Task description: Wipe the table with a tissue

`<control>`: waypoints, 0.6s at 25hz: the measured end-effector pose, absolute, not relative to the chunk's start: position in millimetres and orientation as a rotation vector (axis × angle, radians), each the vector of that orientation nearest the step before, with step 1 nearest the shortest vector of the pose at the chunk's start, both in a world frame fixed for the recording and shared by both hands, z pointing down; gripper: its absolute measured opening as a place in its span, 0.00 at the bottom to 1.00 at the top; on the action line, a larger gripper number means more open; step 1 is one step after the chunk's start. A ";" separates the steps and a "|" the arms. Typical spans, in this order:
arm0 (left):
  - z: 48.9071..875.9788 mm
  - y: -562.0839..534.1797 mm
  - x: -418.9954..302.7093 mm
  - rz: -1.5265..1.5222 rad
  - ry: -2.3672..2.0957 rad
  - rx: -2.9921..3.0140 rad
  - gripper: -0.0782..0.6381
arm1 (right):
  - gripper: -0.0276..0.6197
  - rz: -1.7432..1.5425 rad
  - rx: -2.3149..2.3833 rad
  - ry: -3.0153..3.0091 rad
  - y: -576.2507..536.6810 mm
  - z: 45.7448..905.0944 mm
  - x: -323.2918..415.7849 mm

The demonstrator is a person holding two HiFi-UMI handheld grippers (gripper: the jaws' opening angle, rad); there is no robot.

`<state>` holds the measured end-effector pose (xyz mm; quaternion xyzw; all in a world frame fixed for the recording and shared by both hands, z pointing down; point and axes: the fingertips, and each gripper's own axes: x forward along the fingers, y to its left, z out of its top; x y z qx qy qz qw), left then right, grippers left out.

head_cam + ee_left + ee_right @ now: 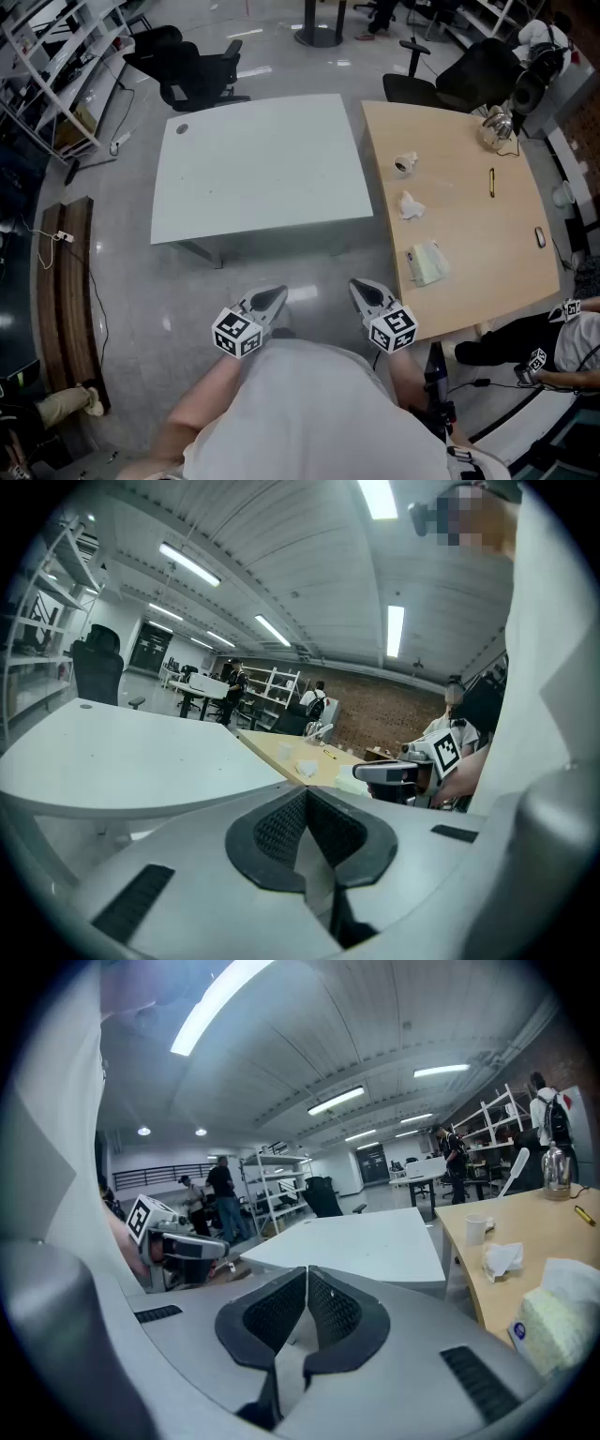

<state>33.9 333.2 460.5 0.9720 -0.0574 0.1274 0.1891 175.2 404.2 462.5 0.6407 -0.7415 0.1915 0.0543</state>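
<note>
Head view: we hold both grippers low before our body, above the grey floor (131, 281). The left gripper (270, 300) and the right gripper (366, 294) each have their jaws pressed together on nothing (each gripper view shows the pads meeting). The crumpled white tissue (411, 206) lies on the light wooden table (478, 234), well apart from both grippers, between a small white cup (404, 165) and a pale soft tissue pack (427, 263). A white rectangular table (262, 169) stands just beside the wooden one.

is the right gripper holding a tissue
No, the right gripper has its jaws shut on nothing, and the crumpled tissue lies on the wooden table.
</note>
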 end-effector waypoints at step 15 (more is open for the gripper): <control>462.1 216.9 41.8 0.364 -0.052 2.745 0.12 | 0.07 0.558 2.093 -1.967 316.6 468.8 207.5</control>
